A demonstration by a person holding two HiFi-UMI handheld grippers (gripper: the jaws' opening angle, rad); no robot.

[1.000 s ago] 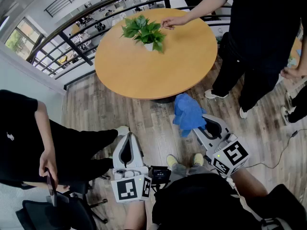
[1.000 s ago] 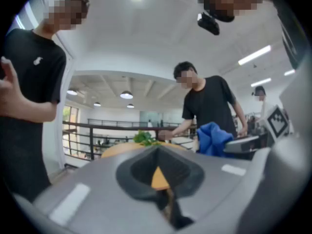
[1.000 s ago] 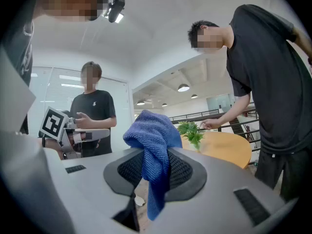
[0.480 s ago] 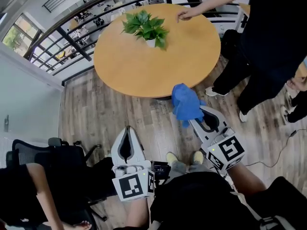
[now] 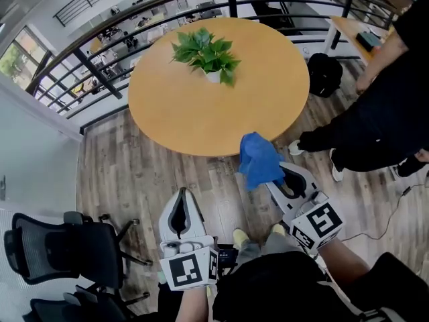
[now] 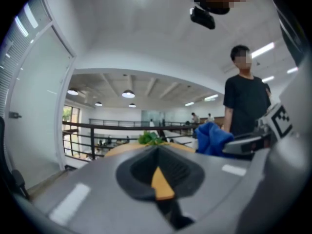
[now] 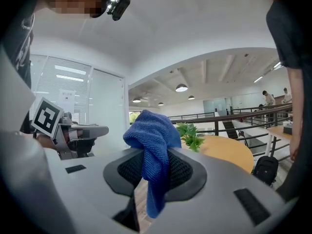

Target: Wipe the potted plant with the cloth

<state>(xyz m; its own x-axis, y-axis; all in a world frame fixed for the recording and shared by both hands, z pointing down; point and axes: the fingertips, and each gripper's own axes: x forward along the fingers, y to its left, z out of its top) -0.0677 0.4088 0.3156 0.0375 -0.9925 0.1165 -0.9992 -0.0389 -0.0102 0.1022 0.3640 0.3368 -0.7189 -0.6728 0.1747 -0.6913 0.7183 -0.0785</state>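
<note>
A green potted plant (image 5: 204, 52) in a white pot stands at the far side of the round wooden table (image 5: 201, 113). My right gripper (image 5: 276, 172) is shut on a blue cloth (image 5: 260, 159), which bunches over the jaw tips at the table's near edge. In the right gripper view the cloth (image 7: 153, 143) drapes from the closed jaws, with the plant (image 7: 191, 133) beyond. My left gripper (image 5: 181, 194) is shut and holds nothing, short of the table over the floor. The left gripper view shows the plant (image 6: 150, 139) straight ahead and the cloth (image 6: 212, 138) to the right.
A person in black (image 5: 382, 119) stands right of the table. A black bag (image 5: 326, 74) lies on the floor near them. A dark railing (image 5: 100, 69) curves behind the table. A black office chair (image 5: 64, 247) stands at the lower left.
Both grippers have moved forward toward the table, the cloth now at its near edge. The person reaching over the table has drawn back to the right. The person at the left is out of view.
</note>
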